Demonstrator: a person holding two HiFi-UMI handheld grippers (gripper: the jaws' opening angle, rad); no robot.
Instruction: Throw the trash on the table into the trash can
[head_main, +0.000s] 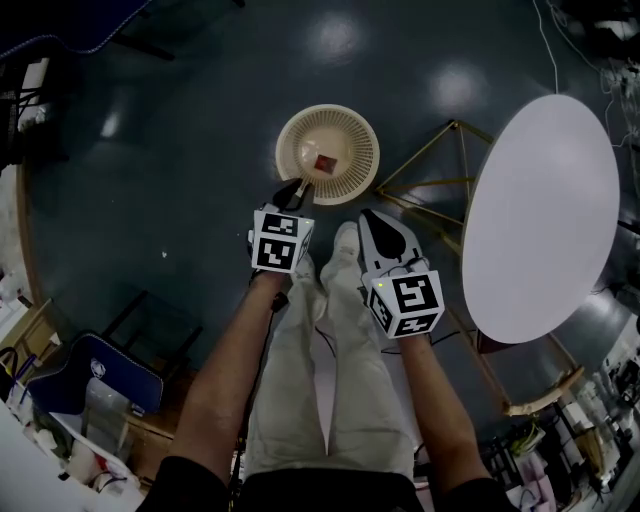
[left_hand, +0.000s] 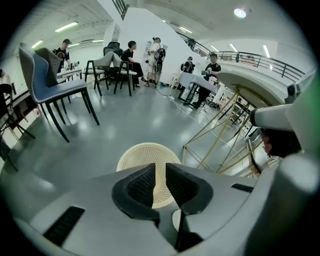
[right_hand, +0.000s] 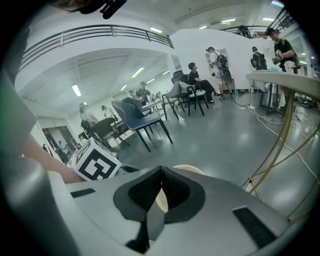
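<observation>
The trash can (head_main: 352, 132) is a round, cream-coloured basket with slotted, perforated walls. It stands on the dark glossy floor just ahead of the person's white shoe (head_main: 345, 240) and near the gold wire legs (head_main: 430, 170) of the table (head_main: 540, 220), whose oval top is plain white. A small red scrap of trash (head_main: 325, 162) lies on the pale bottom of the can, near its middle; its shape is too small to make out beyond a rough square. The left gripper (head_main: 293, 190) hangs over the near rim of the can and points steeply down. In the left gripper view its dark ribbed pads stand a narrow gap apart with nothing between them, and only the can's lattice (left_hand: 142, 155) shows through the slot of the left gripper (left_hand: 160, 175). The right gripper (head_main: 368, 215) is held beside it, over the shoe and clear of the can. In the right gripper view the tips of the right gripper (right_hand: 161, 172) are pressed together on nothing, with a sliver of the can's rim (right_hand: 192, 170) showing beyond them. A blue-seated chair (left_hand: 50, 75) stands further off on the floor.
</observation>
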